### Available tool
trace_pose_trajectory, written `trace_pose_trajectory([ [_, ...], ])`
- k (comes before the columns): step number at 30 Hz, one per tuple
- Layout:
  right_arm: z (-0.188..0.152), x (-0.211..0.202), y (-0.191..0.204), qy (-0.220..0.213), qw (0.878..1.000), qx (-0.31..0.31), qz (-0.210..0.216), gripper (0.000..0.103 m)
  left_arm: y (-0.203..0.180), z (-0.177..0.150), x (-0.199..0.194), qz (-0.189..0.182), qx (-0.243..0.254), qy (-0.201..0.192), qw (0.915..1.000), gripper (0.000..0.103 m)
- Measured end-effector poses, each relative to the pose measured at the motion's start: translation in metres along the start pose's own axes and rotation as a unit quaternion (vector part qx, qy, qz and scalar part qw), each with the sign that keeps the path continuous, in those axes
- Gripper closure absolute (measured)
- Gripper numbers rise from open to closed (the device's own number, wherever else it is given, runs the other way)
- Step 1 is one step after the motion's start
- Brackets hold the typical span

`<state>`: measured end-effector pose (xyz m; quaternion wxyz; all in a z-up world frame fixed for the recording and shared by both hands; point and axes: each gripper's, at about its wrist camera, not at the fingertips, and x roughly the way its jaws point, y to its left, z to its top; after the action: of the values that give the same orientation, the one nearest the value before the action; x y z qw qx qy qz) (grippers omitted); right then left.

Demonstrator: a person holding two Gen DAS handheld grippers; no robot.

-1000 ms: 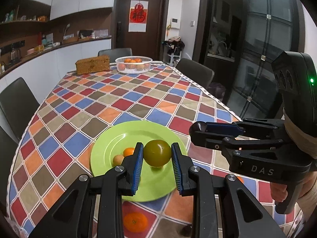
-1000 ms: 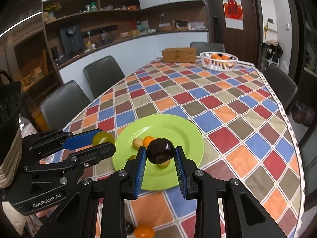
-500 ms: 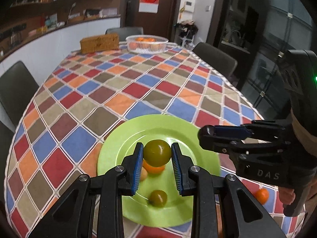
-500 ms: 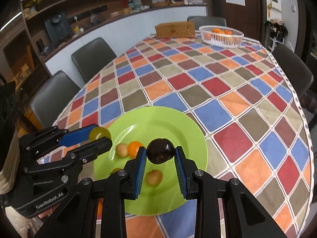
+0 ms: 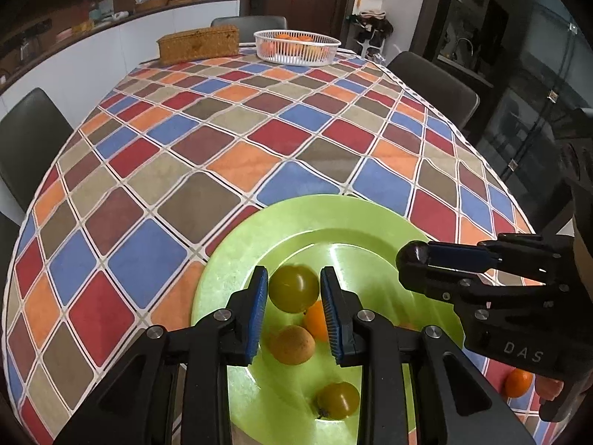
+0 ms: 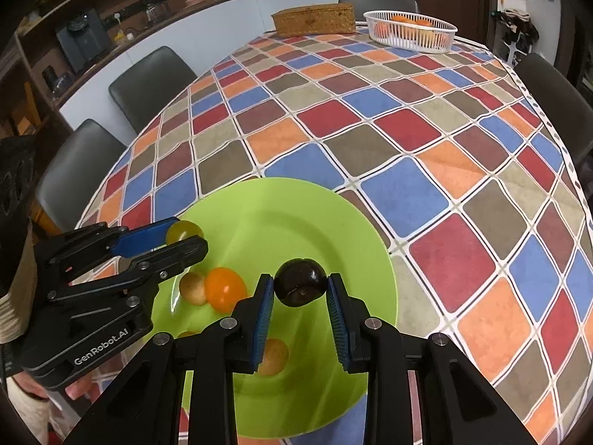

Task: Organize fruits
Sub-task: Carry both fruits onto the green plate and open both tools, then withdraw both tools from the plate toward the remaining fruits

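Checked tablecloth (image 5: 296,170), green plate (image 6: 296,222): we judge both fruits light, smooth, bruisable; left gripper (image 5: 294,309) pinches green tomato (image 5: 293,288), right gripper (image 6: 300,306) dark plum (image 6: 301,282), across middles.

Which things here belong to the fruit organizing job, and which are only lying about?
Belonging to the job:
- green plate
- yellow-green fruit in left gripper
- dark fruit in right gripper
- orange fruit on the plate
- loose orange on the tablecloth

Only lying about:
- wicker box
- chairs
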<state>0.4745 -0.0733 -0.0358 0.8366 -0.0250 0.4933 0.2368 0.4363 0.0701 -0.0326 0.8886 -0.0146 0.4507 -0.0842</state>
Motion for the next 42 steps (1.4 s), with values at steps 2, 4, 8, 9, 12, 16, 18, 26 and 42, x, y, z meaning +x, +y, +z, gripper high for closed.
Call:
trace_pose_trajectory([
  [2,0.000,0.000,0.001,-0.001,1.000,-0.001,0.001,0.072,-0.001,0.000,-0.003,-0.003,0.000,-0.004,1.0000,0.067],
  [4,-0.001,-0.001,0.000,-0.003,1.000,0.000,0.005,0.072,-0.002,-0.001,-0.009,0.000,0.002,-0.008,1.0000,0.066],
  [8,-0.006,-0.010,0.002,-0.014,1.000,-0.004,0.002,0.071,-0.006,-0.006,-0.025,0.014,0.002,-0.020,0.9997,0.063],
  [9,-0.008,-0.014,0.003,-0.018,1.000,-0.008,0.001,0.071,-0.007,-0.008,-0.030,0.018,0.003,-0.024,0.9996,0.062],
  [12,-0.016,-0.031,0.009,-0.034,0.999,-0.024,-0.008,0.071,-0.013,-0.015,-0.049,0.016,0.005,-0.039,0.9991,0.060],
  [16,-0.028,-0.061,0.018,-0.063,0.997,-0.042,-0.007,0.070,-0.025,-0.026,-0.077,0.009,0.012,-0.058,0.9982,0.059],
  [18,-0.036,-0.077,0.023,-0.080,0.996,-0.049,-0.004,0.068,-0.031,-0.032,-0.090,0.007,0.016,-0.067,0.9976,0.056],
  [26,-0.073,-0.131,0.038,-0.136,0.988,-0.069,-0.002,0.067,-0.056,-0.064,-0.144,0.009,0.042,-0.116,0.9924,0.048],
  [42,-0.160,-0.202,0.059,-0.222,0.969,-0.097,-0.038,0.056,-0.098,-0.137,-0.209,0.023,0.083,-0.173,0.9813,0.036],
])
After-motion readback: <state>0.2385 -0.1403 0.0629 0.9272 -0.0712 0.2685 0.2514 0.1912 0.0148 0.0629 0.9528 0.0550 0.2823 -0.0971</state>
